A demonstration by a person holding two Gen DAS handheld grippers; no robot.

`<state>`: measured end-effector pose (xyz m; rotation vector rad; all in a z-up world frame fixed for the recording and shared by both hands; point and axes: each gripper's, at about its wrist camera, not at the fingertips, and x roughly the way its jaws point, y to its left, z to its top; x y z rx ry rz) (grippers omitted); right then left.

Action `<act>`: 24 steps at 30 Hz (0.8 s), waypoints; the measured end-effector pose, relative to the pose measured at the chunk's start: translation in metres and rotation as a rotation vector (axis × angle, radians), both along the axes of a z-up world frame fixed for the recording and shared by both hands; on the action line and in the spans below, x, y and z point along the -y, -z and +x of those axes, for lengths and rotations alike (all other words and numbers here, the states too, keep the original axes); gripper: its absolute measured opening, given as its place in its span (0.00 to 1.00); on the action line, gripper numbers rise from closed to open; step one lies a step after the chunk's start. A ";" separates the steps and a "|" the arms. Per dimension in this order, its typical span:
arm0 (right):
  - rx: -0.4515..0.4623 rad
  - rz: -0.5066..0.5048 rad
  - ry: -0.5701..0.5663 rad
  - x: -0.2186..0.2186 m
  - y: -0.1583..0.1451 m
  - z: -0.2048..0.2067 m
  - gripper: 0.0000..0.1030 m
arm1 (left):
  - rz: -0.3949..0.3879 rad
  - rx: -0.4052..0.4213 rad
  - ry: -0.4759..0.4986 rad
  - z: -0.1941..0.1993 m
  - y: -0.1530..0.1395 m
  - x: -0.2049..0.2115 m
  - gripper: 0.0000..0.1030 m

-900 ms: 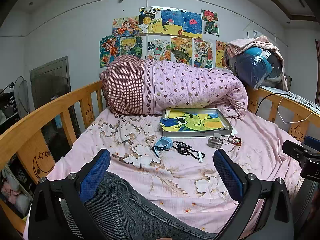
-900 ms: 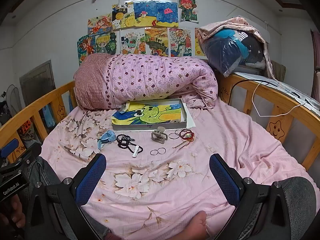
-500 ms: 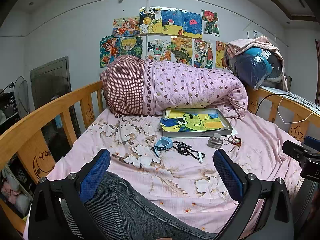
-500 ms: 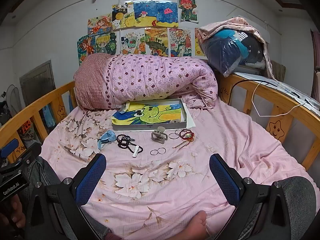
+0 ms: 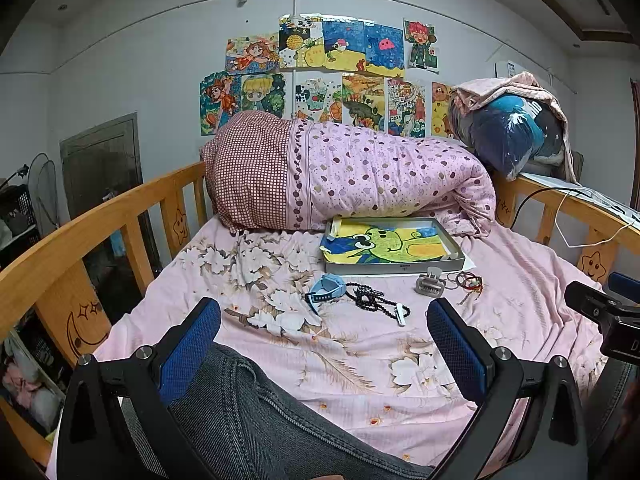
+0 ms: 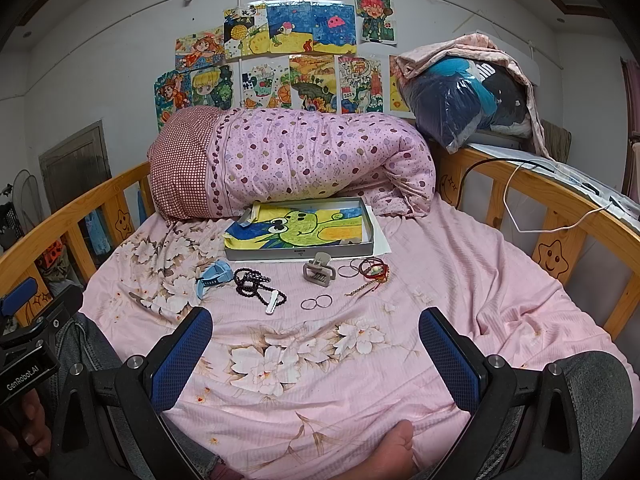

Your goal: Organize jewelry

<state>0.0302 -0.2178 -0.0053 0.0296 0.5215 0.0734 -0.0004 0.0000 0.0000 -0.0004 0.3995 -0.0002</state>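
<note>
On the pink bedsheet lie a blue watch [image 6: 214,278], a black bead necklace [image 6: 256,286] with a white clip, a grey hair claw [image 6: 319,273], two thin rings [image 6: 316,303], thin bangles [image 6: 350,270] and red bracelets [image 6: 376,272]. Behind them is a grey shallow box [image 6: 376,236] lined with a frog drawing. The watch [image 5: 326,290], necklace [image 5: 376,300], claw [image 5: 430,284] and box [image 5: 394,268] also show in the left wrist view. My left gripper [image 5: 324,350] and right gripper [image 6: 316,354] are both open and empty, held near my legs, well short of the items.
A rolled pink quilt [image 6: 296,160] lies behind the box. Wooden rails [image 6: 560,208] run along both sides of the bed. My jeans-clad knee [image 5: 256,412] is under the left gripper and a bare foot [image 6: 394,448] under the right. A white cable [image 6: 520,220] hangs on the right rail.
</note>
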 end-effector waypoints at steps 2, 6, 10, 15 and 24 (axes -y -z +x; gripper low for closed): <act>0.000 0.000 0.000 0.000 0.000 0.000 1.00 | 0.000 0.000 0.000 0.000 0.000 0.000 0.98; 0.000 0.000 -0.001 0.000 0.000 0.000 1.00 | 0.000 0.001 0.000 0.000 0.000 0.000 0.98; -0.002 0.001 -0.001 -0.001 0.000 0.000 1.00 | 0.000 0.001 0.000 0.000 0.000 0.000 0.98; -0.010 0.016 0.005 0.002 -0.003 0.001 1.00 | -0.002 -0.003 0.000 0.000 0.000 0.000 0.98; -0.064 0.044 0.028 0.012 -0.010 0.013 1.00 | -0.040 -0.130 -0.013 0.021 0.002 -0.005 0.98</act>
